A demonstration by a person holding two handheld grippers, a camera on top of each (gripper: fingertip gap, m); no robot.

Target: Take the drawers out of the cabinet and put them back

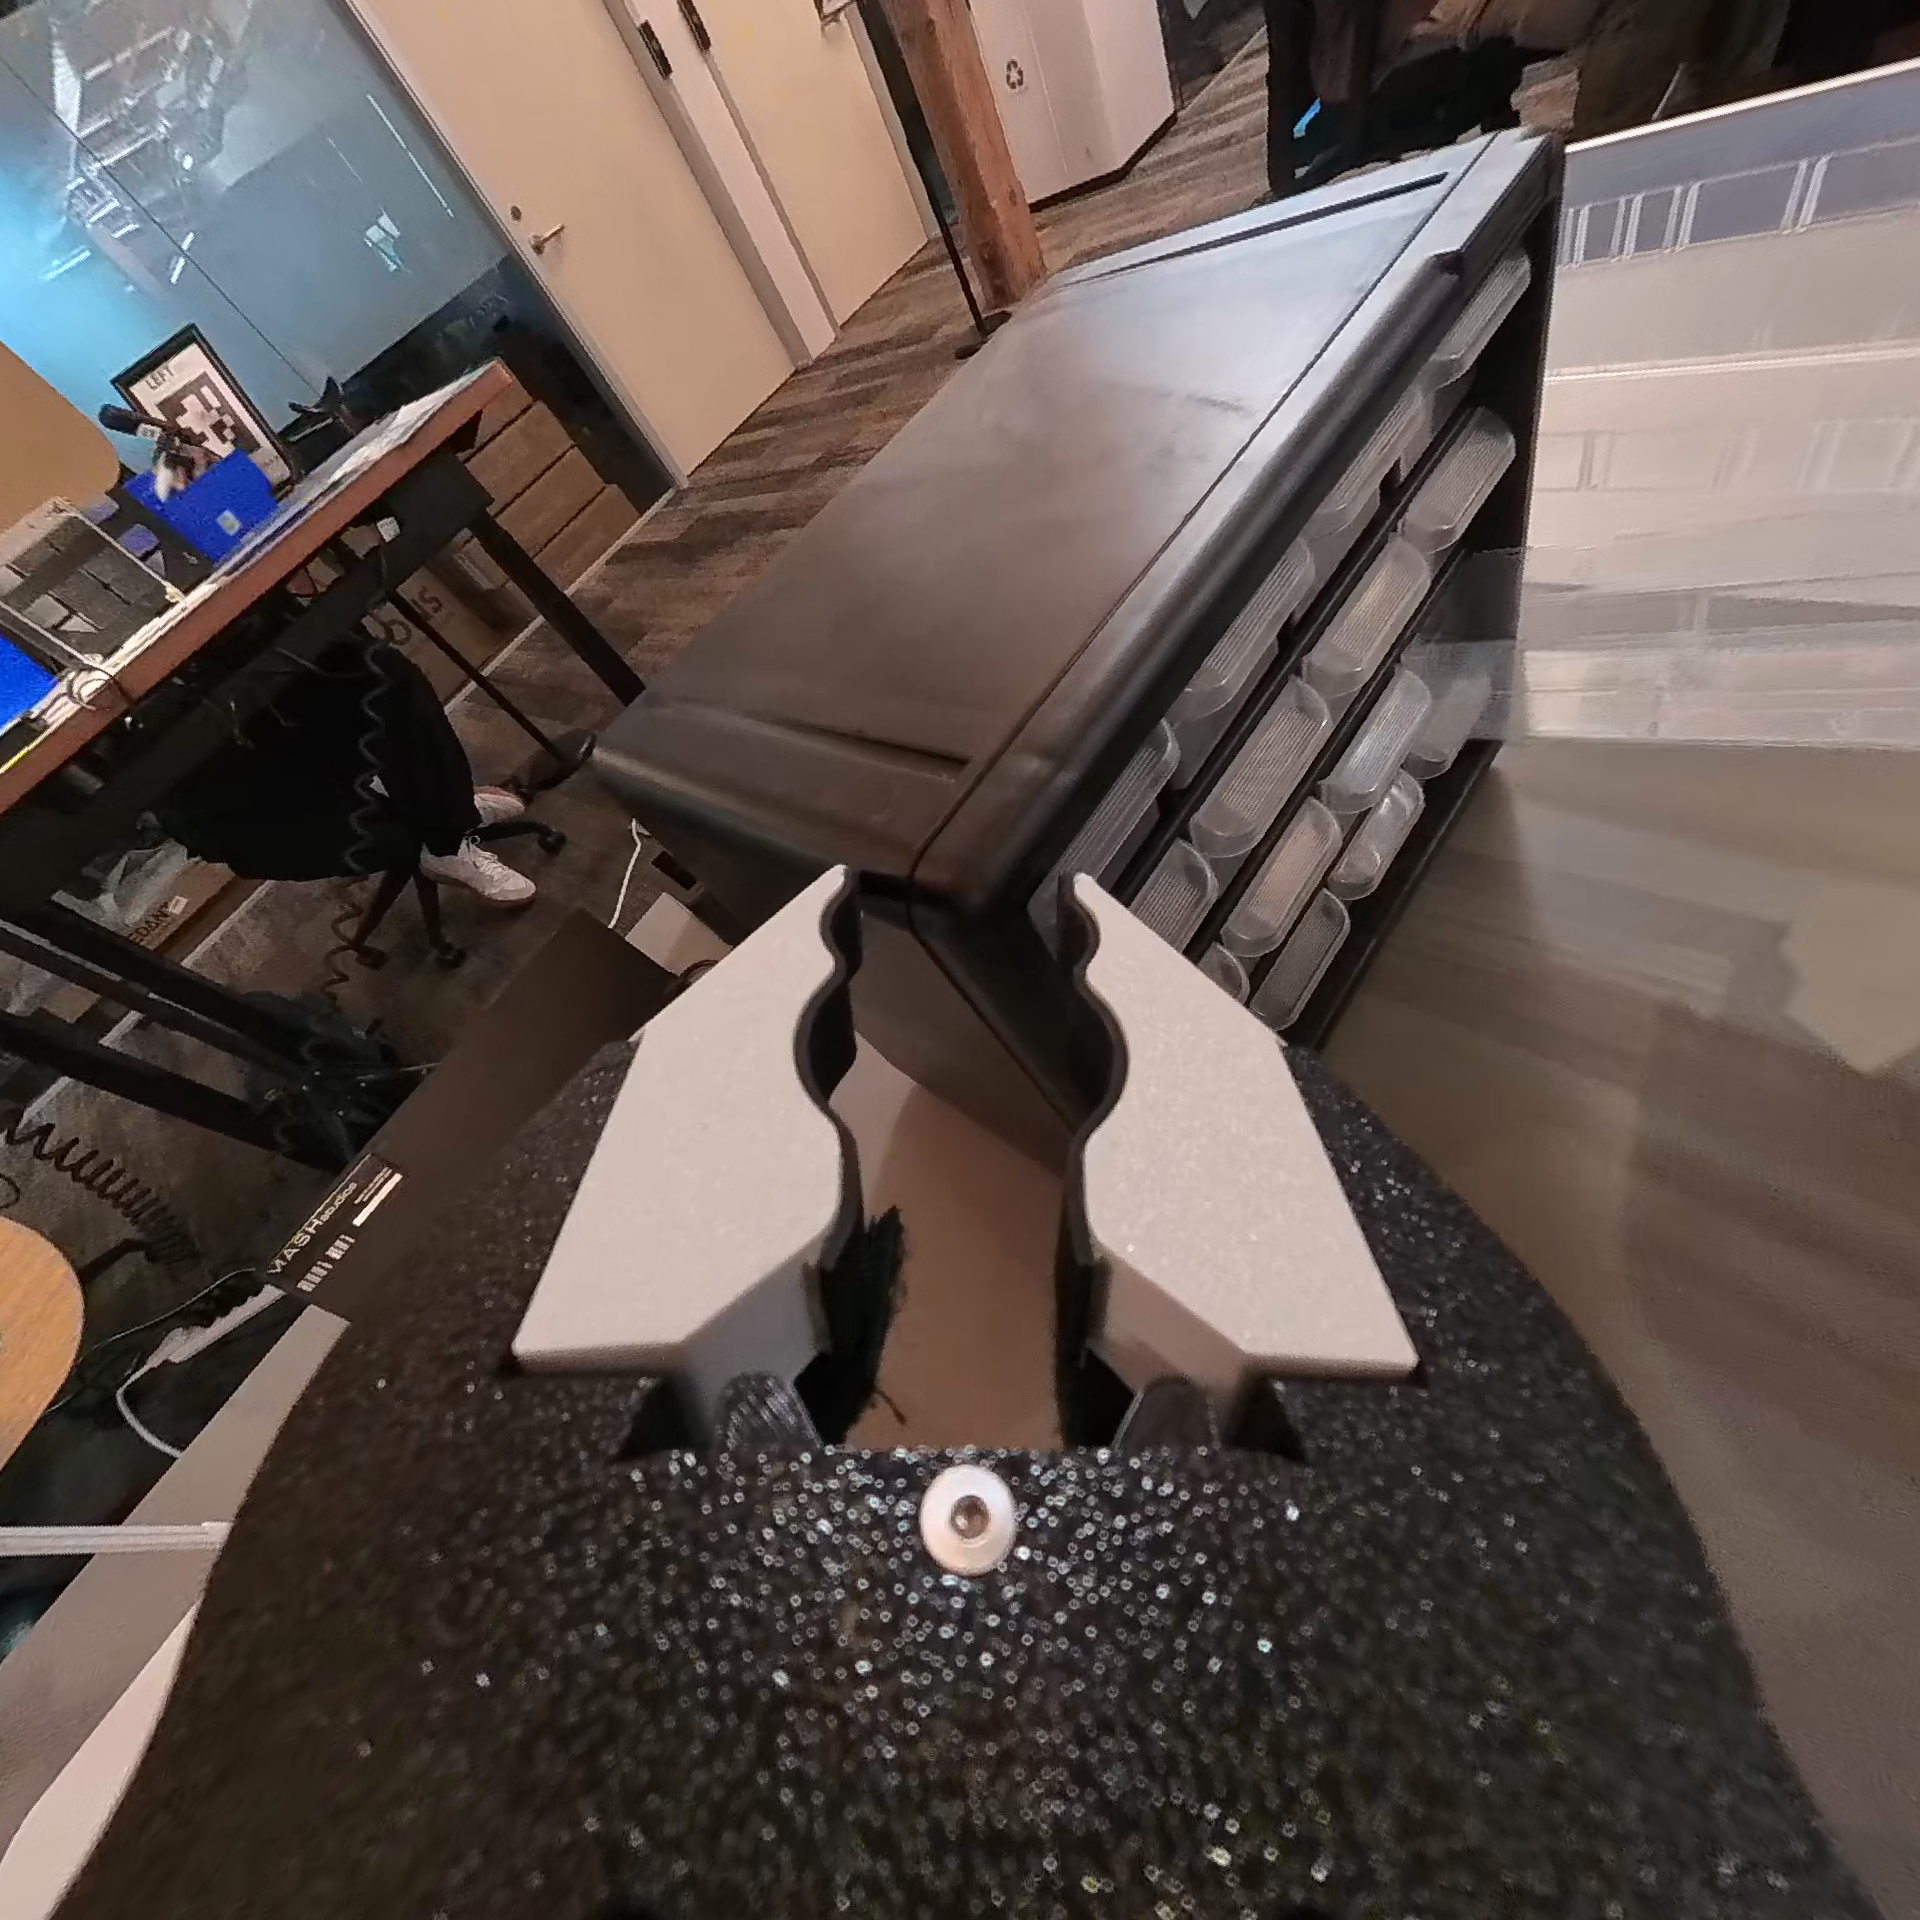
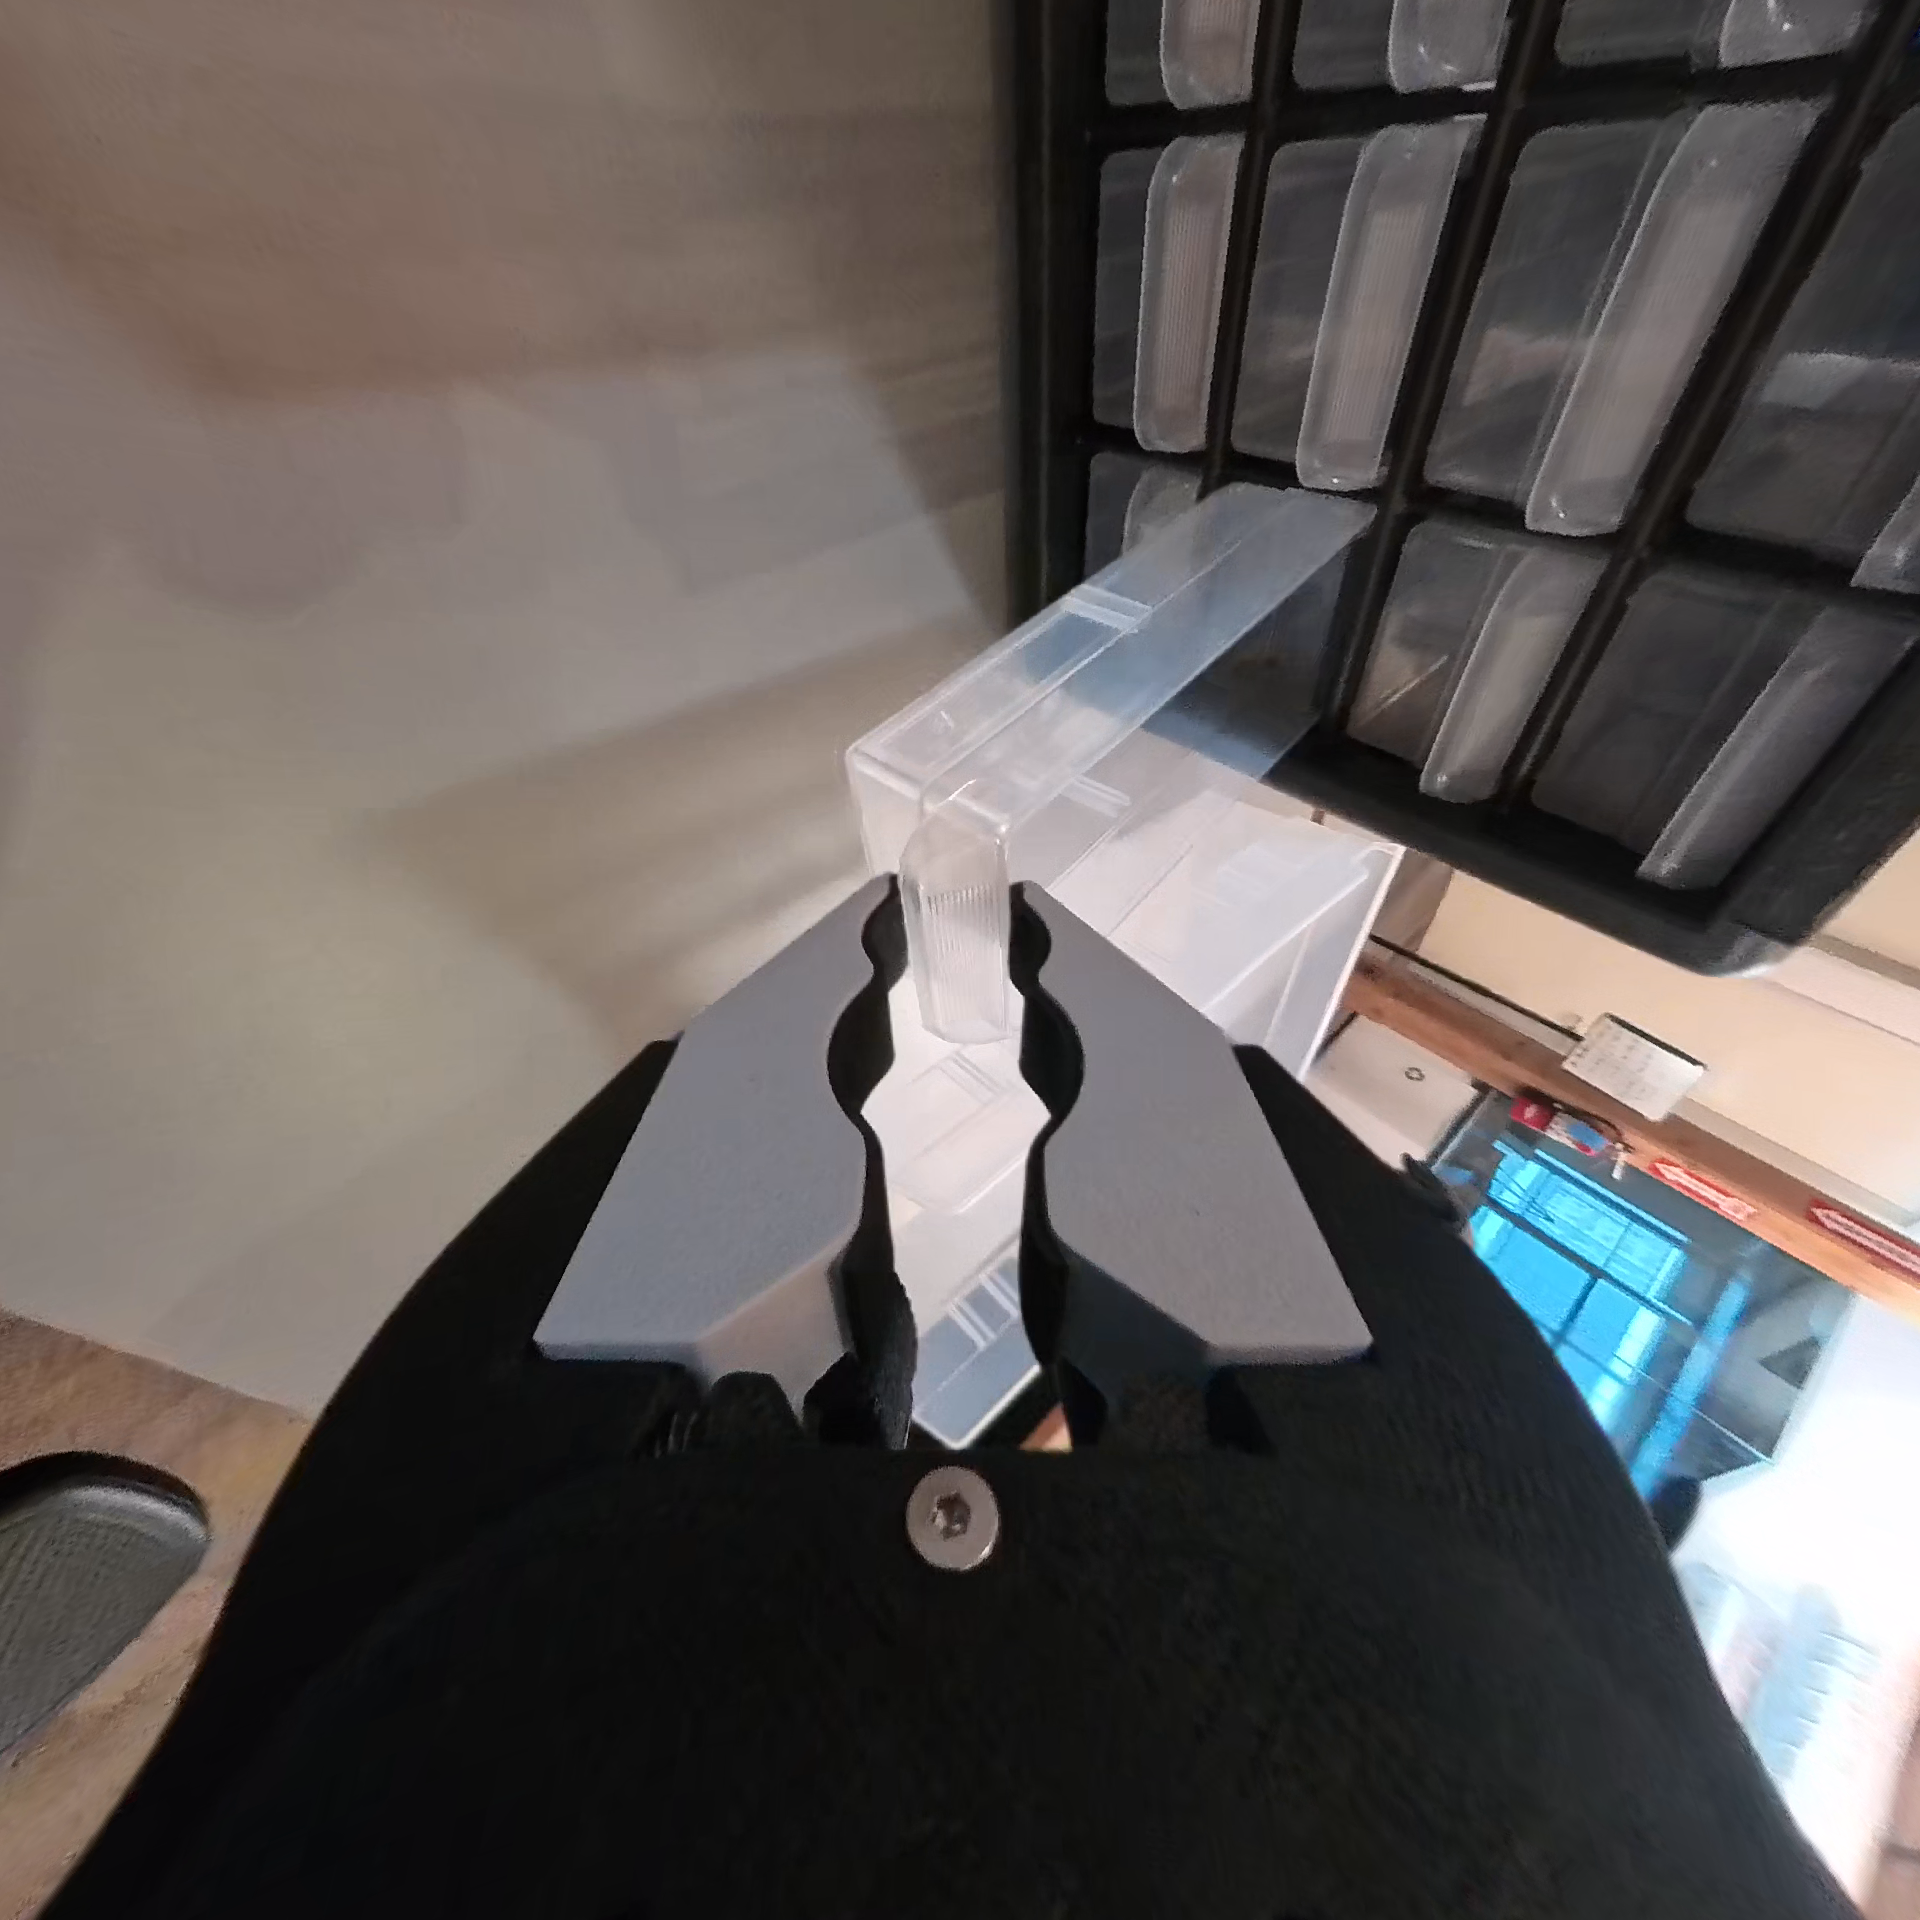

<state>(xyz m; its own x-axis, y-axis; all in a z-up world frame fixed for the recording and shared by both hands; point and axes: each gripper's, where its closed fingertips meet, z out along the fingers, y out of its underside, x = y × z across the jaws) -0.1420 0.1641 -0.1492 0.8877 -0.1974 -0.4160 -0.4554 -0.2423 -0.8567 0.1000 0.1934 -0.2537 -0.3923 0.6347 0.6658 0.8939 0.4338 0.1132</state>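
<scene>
A black cabinet [image 1: 1039, 520] with several clear plastic drawers [image 1: 1257, 769] stands on a pale table [image 1: 1662, 1039]. My left gripper [image 1: 961, 894] has its two grey fingers clamped around the cabinet's near top corner. In the right wrist view the cabinet frame [image 2: 1039, 312] fills the upper right. One clear drawer [image 2: 1122, 675] from the bottom row is pulled most of the way out, with its back end still in its slot. My right gripper [image 2: 954, 899] is shut on that drawer's ribbed handle [image 2: 951, 966].
The table top [image 2: 416, 520] lies to the left of the drawer. A clear plastic bin [image 2: 1247, 935] shows beyond the drawer. Off the table's edge are a wooden desk [image 1: 312, 499], a black chair [image 1: 312, 769], a seated person's white shoes [image 1: 488, 883] and a wooden post [image 1: 977, 156].
</scene>
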